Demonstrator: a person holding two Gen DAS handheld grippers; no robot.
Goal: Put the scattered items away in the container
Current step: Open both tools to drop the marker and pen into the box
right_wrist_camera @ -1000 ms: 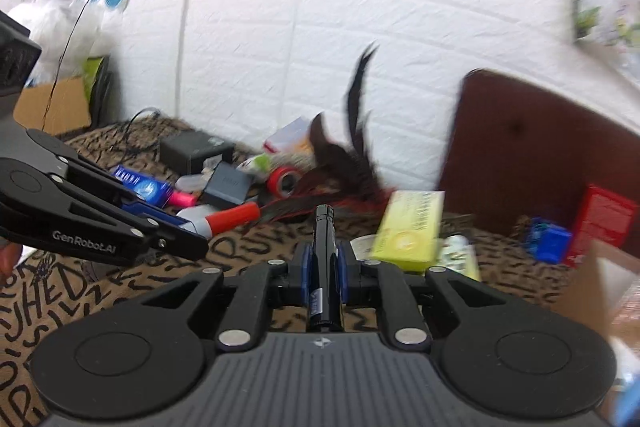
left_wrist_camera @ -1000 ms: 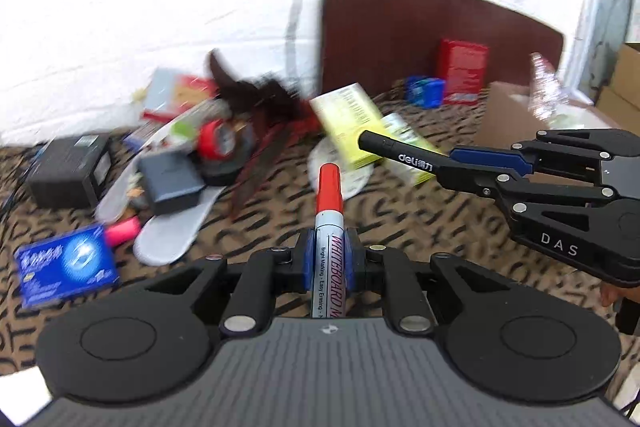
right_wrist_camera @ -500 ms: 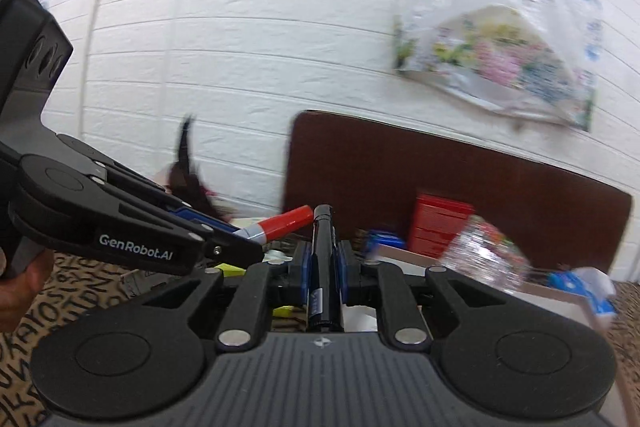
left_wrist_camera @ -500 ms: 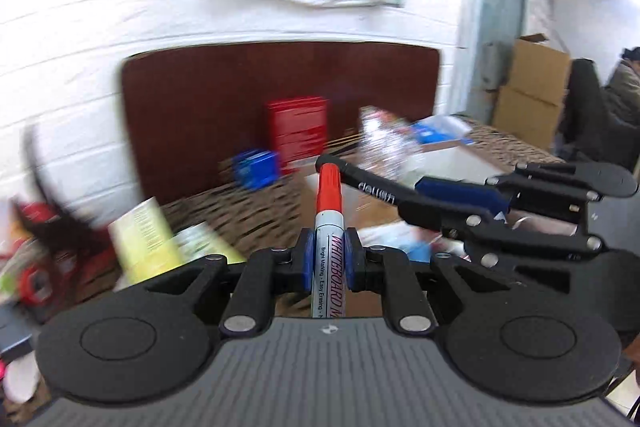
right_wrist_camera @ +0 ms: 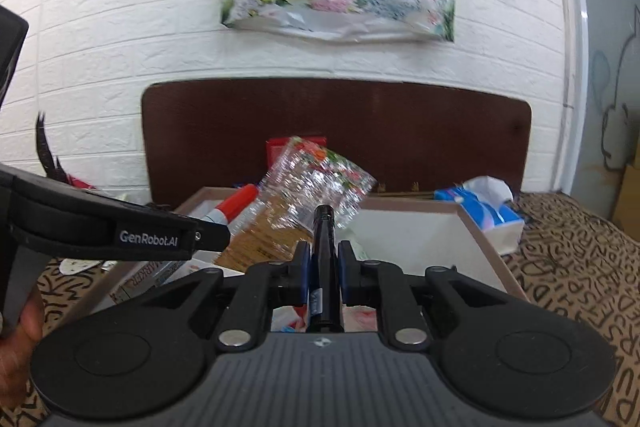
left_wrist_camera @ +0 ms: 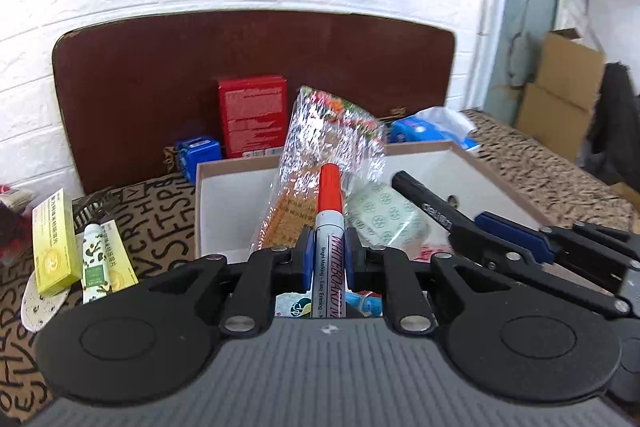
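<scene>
Here, in the left wrist view, the left gripper [left_wrist_camera: 326, 259] is pinched tight on a red-capped whiteboard marker [left_wrist_camera: 329, 239], its cap pointing out over the open box [left_wrist_camera: 236, 167] — the container. The box already holds a crinkly clear packet [left_wrist_camera: 320, 147] standing on end, a green-patterned pack [left_wrist_camera: 380, 219] and some flat items beneath. The right gripper [left_wrist_camera: 480, 231] reaches in from the right edge, clamped on a black pen [left_wrist_camera: 424, 201] whose tip hangs over the box interior. To the left, a yellow box [left_wrist_camera: 54, 243] and a small tube [left_wrist_camera: 94, 267] lie on the patterned cloth [left_wrist_camera: 160, 211], not yet tidied.

In the right wrist view, the black pen [right_wrist_camera: 324, 267] sits upright between closed pads, aimed at the box's white inside, while the left gripper [right_wrist_camera: 216, 235] crosses from the left with the marker's red cap [right_wrist_camera: 236, 205] over the near-left rim [right_wrist_camera: 208, 191].

The risks, as I judge them: the two grippers are close together over one box, so they could knock each other while letting go. The marker sits near the rim — released there, it may strike the edge and roll out onto the cloth. The tall packet leans loosely; a nudge could tip it out. Both pens are round, so a drop from height may bounce them.
</scene>
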